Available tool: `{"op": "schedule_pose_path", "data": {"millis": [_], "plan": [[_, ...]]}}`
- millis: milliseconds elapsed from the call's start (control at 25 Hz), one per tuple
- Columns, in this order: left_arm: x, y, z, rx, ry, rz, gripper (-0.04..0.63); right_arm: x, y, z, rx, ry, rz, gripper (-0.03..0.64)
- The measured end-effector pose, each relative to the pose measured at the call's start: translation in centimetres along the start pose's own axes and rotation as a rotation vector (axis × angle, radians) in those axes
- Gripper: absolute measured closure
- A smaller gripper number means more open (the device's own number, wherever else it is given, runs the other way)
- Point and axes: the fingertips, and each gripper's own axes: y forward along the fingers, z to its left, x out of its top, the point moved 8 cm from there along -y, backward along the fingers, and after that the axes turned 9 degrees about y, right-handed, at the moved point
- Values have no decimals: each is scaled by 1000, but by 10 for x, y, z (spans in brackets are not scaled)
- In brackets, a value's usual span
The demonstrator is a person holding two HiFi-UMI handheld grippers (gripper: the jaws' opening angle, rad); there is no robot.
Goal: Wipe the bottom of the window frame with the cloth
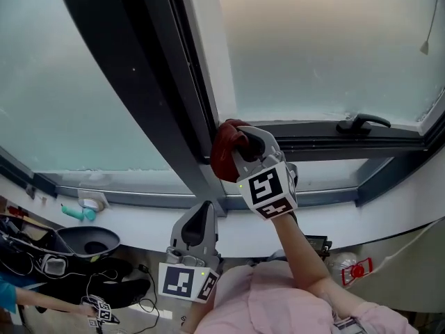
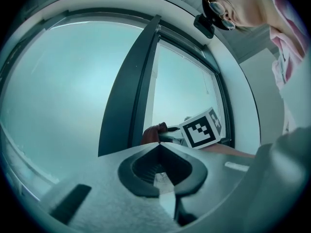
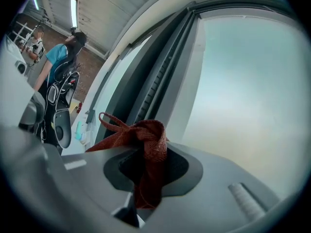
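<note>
A dark red cloth [image 1: 222,153] is bunched in my right gripper [image 1: 240,141], which is shut on it. The cloth is held up against the left end of the dark bottom rail of the window frame [image 1: 327,147], beside the slanted mullion [image 1: 160,103]. In the right gripper view the cloth [image 3: 151,142] hangs knotted between the jaws, with a loop sticking out to the left. My left gripper [image 1: 206,209] hangs lower, in front of the white sill, shut with nothing in it. From the left gripper view, the cloth [image 2: 151,132] and the right gripper's marker cube [image 2: 201,128] show beyond its closed tips [image 2: 159,143].
A black window handle [image 1: 361,122] sits on the rail at the right. The white sill [image 1: 348,218] runs below the frame, with a teal object [image 1: 78,213] on it at the left. Dark bags and cables [image 1: 90,256] lie on the floor at lower left. A person in a teal shirt [image 3: 59,57] stands behind.
</note>
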Motion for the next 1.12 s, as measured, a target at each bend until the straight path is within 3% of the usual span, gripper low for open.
{"op": "schedule_pose_path", "data": {"millis": [280,1120], "plan": [[-4,-4,9,24,-5,8,597,-13,25,22,23,-183,157,546],[-9,6,3,-18,-18,7,597,-21,9,6,6,-140,174,546]]}}
